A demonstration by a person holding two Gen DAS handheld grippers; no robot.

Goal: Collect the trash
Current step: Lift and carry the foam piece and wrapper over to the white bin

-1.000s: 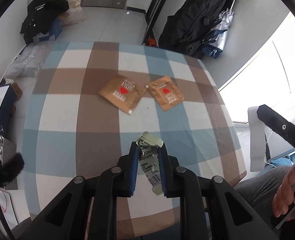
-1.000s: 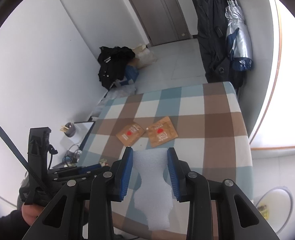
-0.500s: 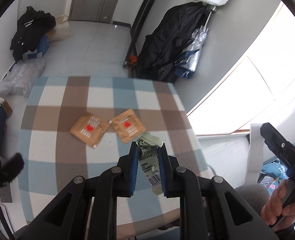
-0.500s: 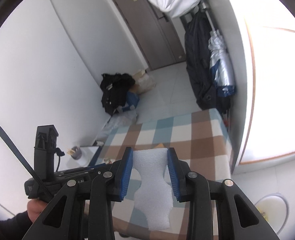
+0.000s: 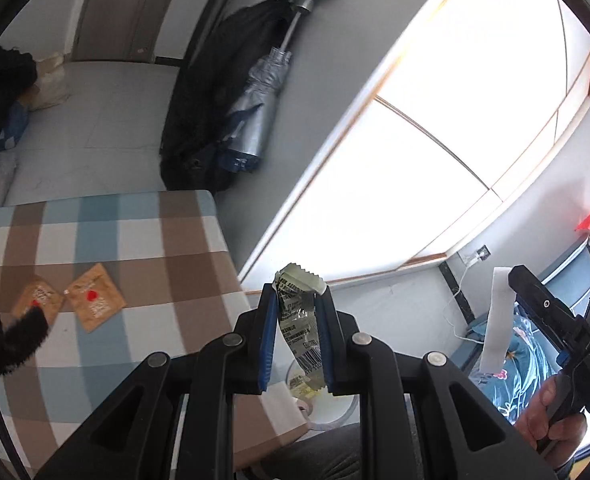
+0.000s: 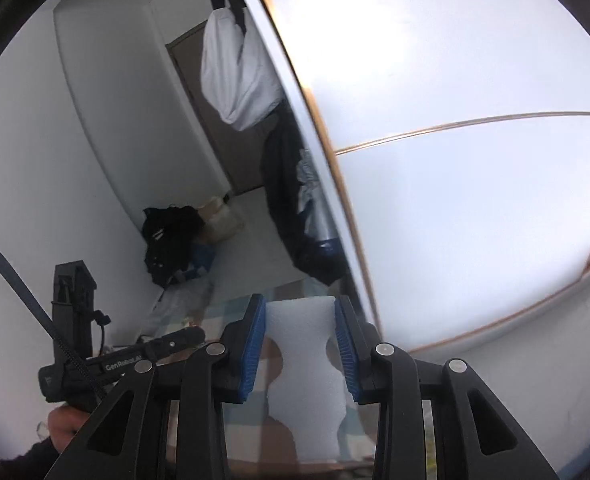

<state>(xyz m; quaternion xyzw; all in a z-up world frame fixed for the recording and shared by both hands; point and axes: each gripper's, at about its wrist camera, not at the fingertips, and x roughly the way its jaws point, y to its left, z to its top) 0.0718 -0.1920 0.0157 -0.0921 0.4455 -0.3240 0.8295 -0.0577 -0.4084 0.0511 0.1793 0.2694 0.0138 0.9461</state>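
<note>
My left gripper point(image 5: 298, 300) is shut on a crumpled green wrapper point(image 5: 297, 320) with a barcode, held in the air past the right edge of the checked table point(image 5: 143, 240). Below it on the floor shows a round white bin point(image 5: 327, 404) with scraps inside. My right gripper point(image 6: 300, 312) is shut on a white foam sheet point(image 6: 303, 364), which hangs down between the blue pads. That foam sheet point(image 5: 497, 320) and the right gripper point(image 5: 551, 312) also show at the right of the left wrist view. Two brown sachets point(image 5: 95, 302) with red dots lie on the table.
A large bright window point(image 5: 435, 140) fills the right side. Black coats and a silver umbrella point(image 5: 251, 120) hang at the wall beyond the table. Dark clothes and bags point(image 6: 175, 240) lie on the floor by the door. A hand point(image 5: 551, 424) holds the right gripper's handle.
Both grippers have risen and swung right, away from the table toward the window, each still holding its piece. The table has slid to the left of both views and the bin has come into sight.
</note>
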